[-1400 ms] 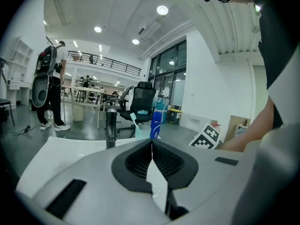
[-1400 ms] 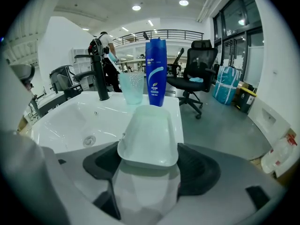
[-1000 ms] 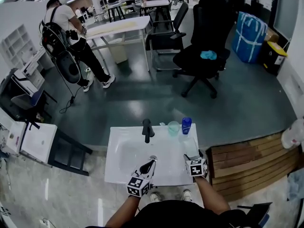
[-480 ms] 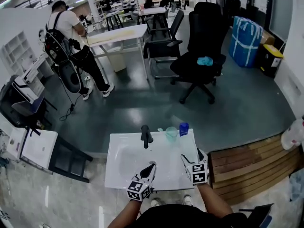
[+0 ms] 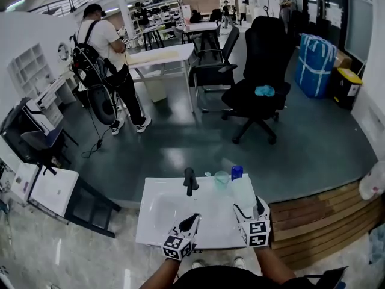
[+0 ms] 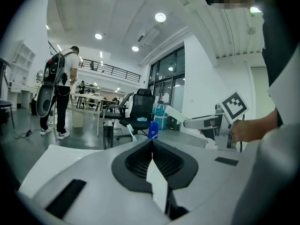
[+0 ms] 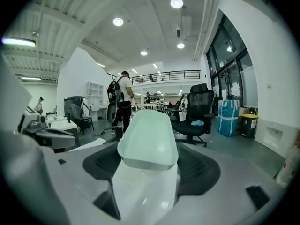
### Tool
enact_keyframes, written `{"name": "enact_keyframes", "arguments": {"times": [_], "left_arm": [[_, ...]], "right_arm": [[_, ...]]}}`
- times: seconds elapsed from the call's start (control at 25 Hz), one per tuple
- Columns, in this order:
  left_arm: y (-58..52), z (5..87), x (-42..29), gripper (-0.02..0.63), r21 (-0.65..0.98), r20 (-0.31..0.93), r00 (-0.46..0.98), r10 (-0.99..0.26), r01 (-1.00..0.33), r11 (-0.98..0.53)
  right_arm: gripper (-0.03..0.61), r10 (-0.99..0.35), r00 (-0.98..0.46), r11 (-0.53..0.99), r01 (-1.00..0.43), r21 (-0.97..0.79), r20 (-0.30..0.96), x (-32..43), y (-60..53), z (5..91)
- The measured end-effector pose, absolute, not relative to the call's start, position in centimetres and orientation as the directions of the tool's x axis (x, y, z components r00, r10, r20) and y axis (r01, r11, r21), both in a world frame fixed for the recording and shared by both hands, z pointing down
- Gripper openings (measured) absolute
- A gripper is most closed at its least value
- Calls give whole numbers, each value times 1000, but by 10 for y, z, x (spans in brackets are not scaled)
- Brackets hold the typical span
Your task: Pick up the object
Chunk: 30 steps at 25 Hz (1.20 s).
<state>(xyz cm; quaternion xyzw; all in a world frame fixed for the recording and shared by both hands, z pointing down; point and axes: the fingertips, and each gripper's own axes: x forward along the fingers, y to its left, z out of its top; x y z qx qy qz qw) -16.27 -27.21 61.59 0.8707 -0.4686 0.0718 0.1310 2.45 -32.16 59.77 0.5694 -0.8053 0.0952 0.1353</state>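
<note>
A pale, long white dish [image 7: 147,139] sits between the jaws of my right gripper [image 7: 149,165], which is shut on it and holds it level above the right side of the white sink [image 5: 157,224]. From the head view the dish [image 5: 243,192] juts forward from the right gripper [image 5: 248,208], just short of a clear green cup [image 5: 222,178] and a blue bottle [image 5: 236,172]. My left gripper [image 5: 191,220] hovers over the sink's near edge, its jaws pressed together with nothing in them. The left gripper view also shows the blue bottle [image 6: 153,129].
A black faucet [image 5: 190,181] stands at the back of the sink. Wooden steps [image 5: 319,215] lie to the right and a low white cabinet [image 5: 51,188] to the left. Beyond are a black office chair [image 5: 258,95], a blue bag [image 5: 316,56] and a person with a backpack [image 5: 105,65].
My right gripper has risen toward the head camera with the white dish in it. The left gripper has stayed low over the sink's front edge. The head view has shifted slightly.
</note>
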Motion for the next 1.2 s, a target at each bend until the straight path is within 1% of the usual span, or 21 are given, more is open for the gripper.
{"name": "enact_keyframes", "arguments": {"times": [0.24,0.68,0.92,1.2], "left_arm": [[-273,610,-162,21,148,238,550,-800,-835,-530],[-273,602,-154,21,149,210,559,-802,-829,-539],[-274,596,-151,21,151,200,563,-802,-827,-542],[-273,595,-147,21,149,200,561,-804,-828,-541]], "right_arm": [[383,-915,-314,333,-943,32,254,23,-313,565],[383,-922,-309,332,-941,65,233,27,-313,554],[383,-929,-316,337,-938,84,195,26,-313,548],[383,-926,-321,343,-935,90,198,27,-314,547]]}}
